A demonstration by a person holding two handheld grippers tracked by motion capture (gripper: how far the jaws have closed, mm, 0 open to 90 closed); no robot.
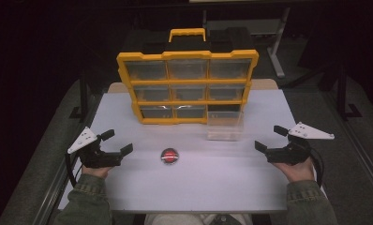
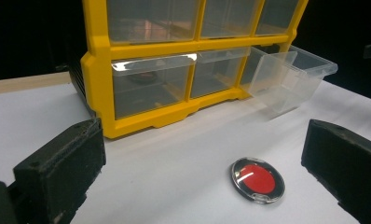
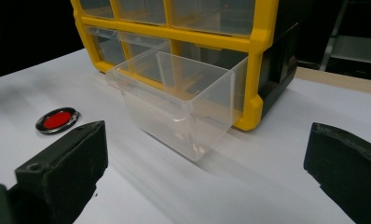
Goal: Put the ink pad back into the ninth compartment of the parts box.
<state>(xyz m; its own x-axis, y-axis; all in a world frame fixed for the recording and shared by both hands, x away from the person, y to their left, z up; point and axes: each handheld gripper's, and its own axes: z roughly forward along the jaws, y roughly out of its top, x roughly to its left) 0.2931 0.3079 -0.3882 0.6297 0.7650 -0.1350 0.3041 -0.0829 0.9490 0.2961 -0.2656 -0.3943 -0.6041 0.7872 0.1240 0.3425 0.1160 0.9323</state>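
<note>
At the lower left of the high view, the person's left hand rests on the white table (image 1: 198, 187), holding the left gripper (image 1: 117, 142) level and pointed toward the centre, its jaws spread wide with nothing between them. Just right of it, in the lower middle of the frame, lies a small round red disc in a clear case (image 1: 169, 156), flat and alone on the table, apparently set out ready to be picked up. Above it, at upper centre, stands a yellow drawer cabinet (image 1: 188, 86), upright and facing the person. Its bottom right clear drawer (image 1: 225, 125) is pulled out, likely waiting to receive the disc. At the lower right, the right gripper (image 1: 270, 138) mirrors the left, level, aimed inward, jaws wide and empty, well apart from the drawer.
</note>
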